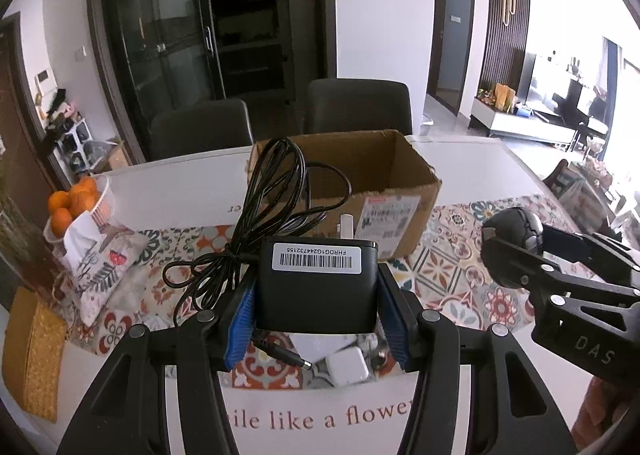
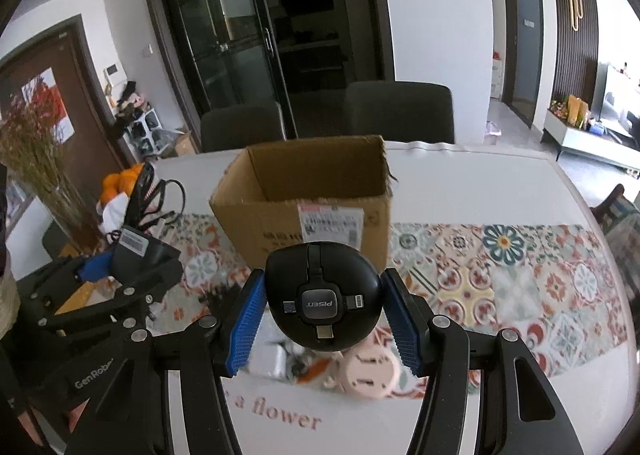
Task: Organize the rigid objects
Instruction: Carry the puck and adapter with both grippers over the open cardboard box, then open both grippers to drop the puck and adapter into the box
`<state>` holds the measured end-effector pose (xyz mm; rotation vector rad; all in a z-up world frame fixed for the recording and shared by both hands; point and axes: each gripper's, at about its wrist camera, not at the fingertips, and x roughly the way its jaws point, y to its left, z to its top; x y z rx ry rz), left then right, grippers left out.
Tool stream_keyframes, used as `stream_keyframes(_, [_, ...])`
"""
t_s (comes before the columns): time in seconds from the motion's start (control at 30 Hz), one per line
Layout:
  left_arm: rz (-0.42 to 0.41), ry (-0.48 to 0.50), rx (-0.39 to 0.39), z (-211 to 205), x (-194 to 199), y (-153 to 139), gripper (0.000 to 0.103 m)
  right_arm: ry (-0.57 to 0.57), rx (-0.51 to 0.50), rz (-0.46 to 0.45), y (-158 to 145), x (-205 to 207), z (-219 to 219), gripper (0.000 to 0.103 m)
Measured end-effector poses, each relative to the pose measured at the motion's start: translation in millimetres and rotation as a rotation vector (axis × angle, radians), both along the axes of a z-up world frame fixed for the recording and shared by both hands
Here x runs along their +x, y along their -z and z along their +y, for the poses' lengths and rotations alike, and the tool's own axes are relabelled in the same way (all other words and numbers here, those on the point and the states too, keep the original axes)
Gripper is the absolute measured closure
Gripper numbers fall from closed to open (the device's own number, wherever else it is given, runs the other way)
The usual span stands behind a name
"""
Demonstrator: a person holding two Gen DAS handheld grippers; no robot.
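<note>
Left gripper [image 1: 316,295] clamps adapter [image 1: 316,287] on flat sides, cord [image 1: 272,191] floppy ahead; right gripper [image 2: 323,307] clamps round, slippery hub [image 2: 323,301]; box [image 2: 304,191] ahead.

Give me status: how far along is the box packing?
Done: nothing visible in the cardboard box; its floor is hidden. In hand: left gripper holds the black power adapter with dangling cord, right gripper holds the round black cable hub. Left: white charger and pink plug on the table.
</note>
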<state>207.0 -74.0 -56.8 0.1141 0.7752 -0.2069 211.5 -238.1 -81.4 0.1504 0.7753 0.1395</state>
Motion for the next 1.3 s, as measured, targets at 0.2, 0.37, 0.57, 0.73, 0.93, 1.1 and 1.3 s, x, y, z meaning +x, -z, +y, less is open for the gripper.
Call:
stream_keyframes(0.2, [0.01,0.021,0.013,1.4,40.8,-15.6,0.049,0.013,0.008,0.005,-13.9,40.8,1.1,0.045])
stream_keyframes(0.37, [0.025,0.045,-0.004,0.4,71.6,-27.6,0.049,0.029,0.033,0.041,-21.5,73.9,-1.5,0.045])
stream_keyframes(0.57, [0.07,0.064,-0.017,-4.0,108.6,-32.6,0.049,0.03,0.046,0.09,-24.0,111.5,-5.6,0.045])
stream_keyframes(0.73, [0.128,0.06,-0.005,-8.3,138.1,-27.1,0.049,0.019,0.021,0.132,-22.6,140.8,-7.5,0.045])
stream_keyframes(0.93, [0.218,0.062,0.004,-14.5,170.6,-15.5,0.049,0.001,0.031,0.224,-12.2,172.5,-8.3,0.045])
stream_keyframes(1.1, [0.278,0.064,0.02,-19.6,195.3,-5.0,0.049,0.002,0.034,0.279,-0.7,193.4,-11.5,0.045])
stream_keyframes(1.3, [0.357,0.061,0.019,-24.3,221.7,11.9,0.048,0.011,0.038,0.32,10.2,214.1,-16.5,0.049])
